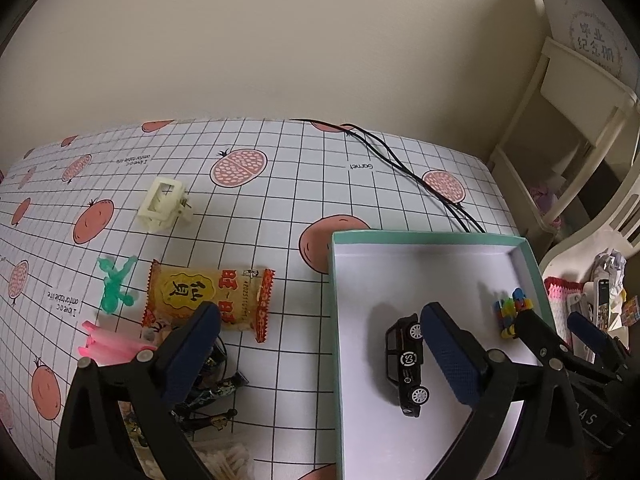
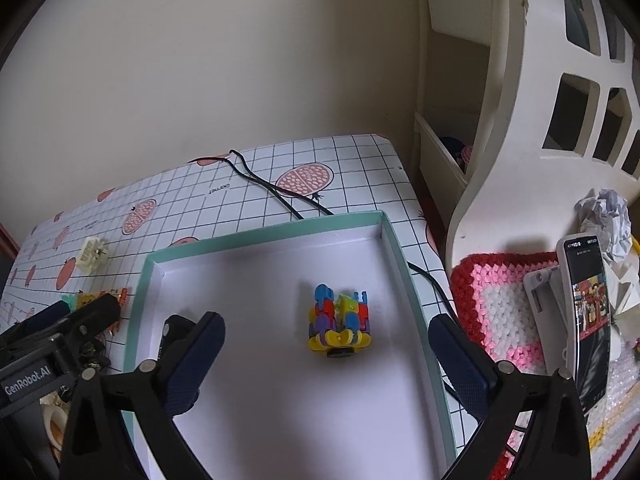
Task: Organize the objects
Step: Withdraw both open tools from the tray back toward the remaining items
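Both hand-held grippers spread wide, empty. Left view only: black toy car (image 1: 406,364) in box (image 1: 432,237). Right view: phone (image 2: 588,320).

left gripper (image 1: 320,344): open, empty | toy car (image 1: 406,364): in teal box (image 1: 432,236) | snack packet (image 1: 208,300): on bench (image 1: 280,184)

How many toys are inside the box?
2. A black car lies on its side near the box's left wall, and a colourful block toy sits toward the right wall. The tools may hide more.
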Demonstrator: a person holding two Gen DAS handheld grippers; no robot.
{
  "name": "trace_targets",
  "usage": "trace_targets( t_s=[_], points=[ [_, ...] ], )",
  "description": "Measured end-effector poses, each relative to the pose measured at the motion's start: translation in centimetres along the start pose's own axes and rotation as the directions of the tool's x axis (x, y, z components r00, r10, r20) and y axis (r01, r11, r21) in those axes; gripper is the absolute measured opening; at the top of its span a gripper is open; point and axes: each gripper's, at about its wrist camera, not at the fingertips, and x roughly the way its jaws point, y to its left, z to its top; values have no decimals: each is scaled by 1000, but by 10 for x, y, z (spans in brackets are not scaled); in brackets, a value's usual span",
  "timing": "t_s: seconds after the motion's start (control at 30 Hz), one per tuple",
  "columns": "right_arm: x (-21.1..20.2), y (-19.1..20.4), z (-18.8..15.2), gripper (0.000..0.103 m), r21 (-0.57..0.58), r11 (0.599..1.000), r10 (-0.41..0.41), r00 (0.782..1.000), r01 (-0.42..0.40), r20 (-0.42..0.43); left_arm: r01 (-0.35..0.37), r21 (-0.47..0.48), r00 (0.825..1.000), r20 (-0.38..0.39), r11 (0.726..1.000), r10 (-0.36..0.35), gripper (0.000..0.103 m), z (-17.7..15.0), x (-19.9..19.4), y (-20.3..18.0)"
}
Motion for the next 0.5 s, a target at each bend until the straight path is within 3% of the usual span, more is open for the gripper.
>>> trace_targets(
  t_s=[0.23,0.5],
  points=[
    [-18,3,5,103,11,1000,7,999,-7,32,18,6,1000,4,1000,-19,100,2,-9,1],
    [-54,16,12,103,16,999,27,997,-28,73,41,13,998,46,999,-42,100,8,-53,14]
  ],
)
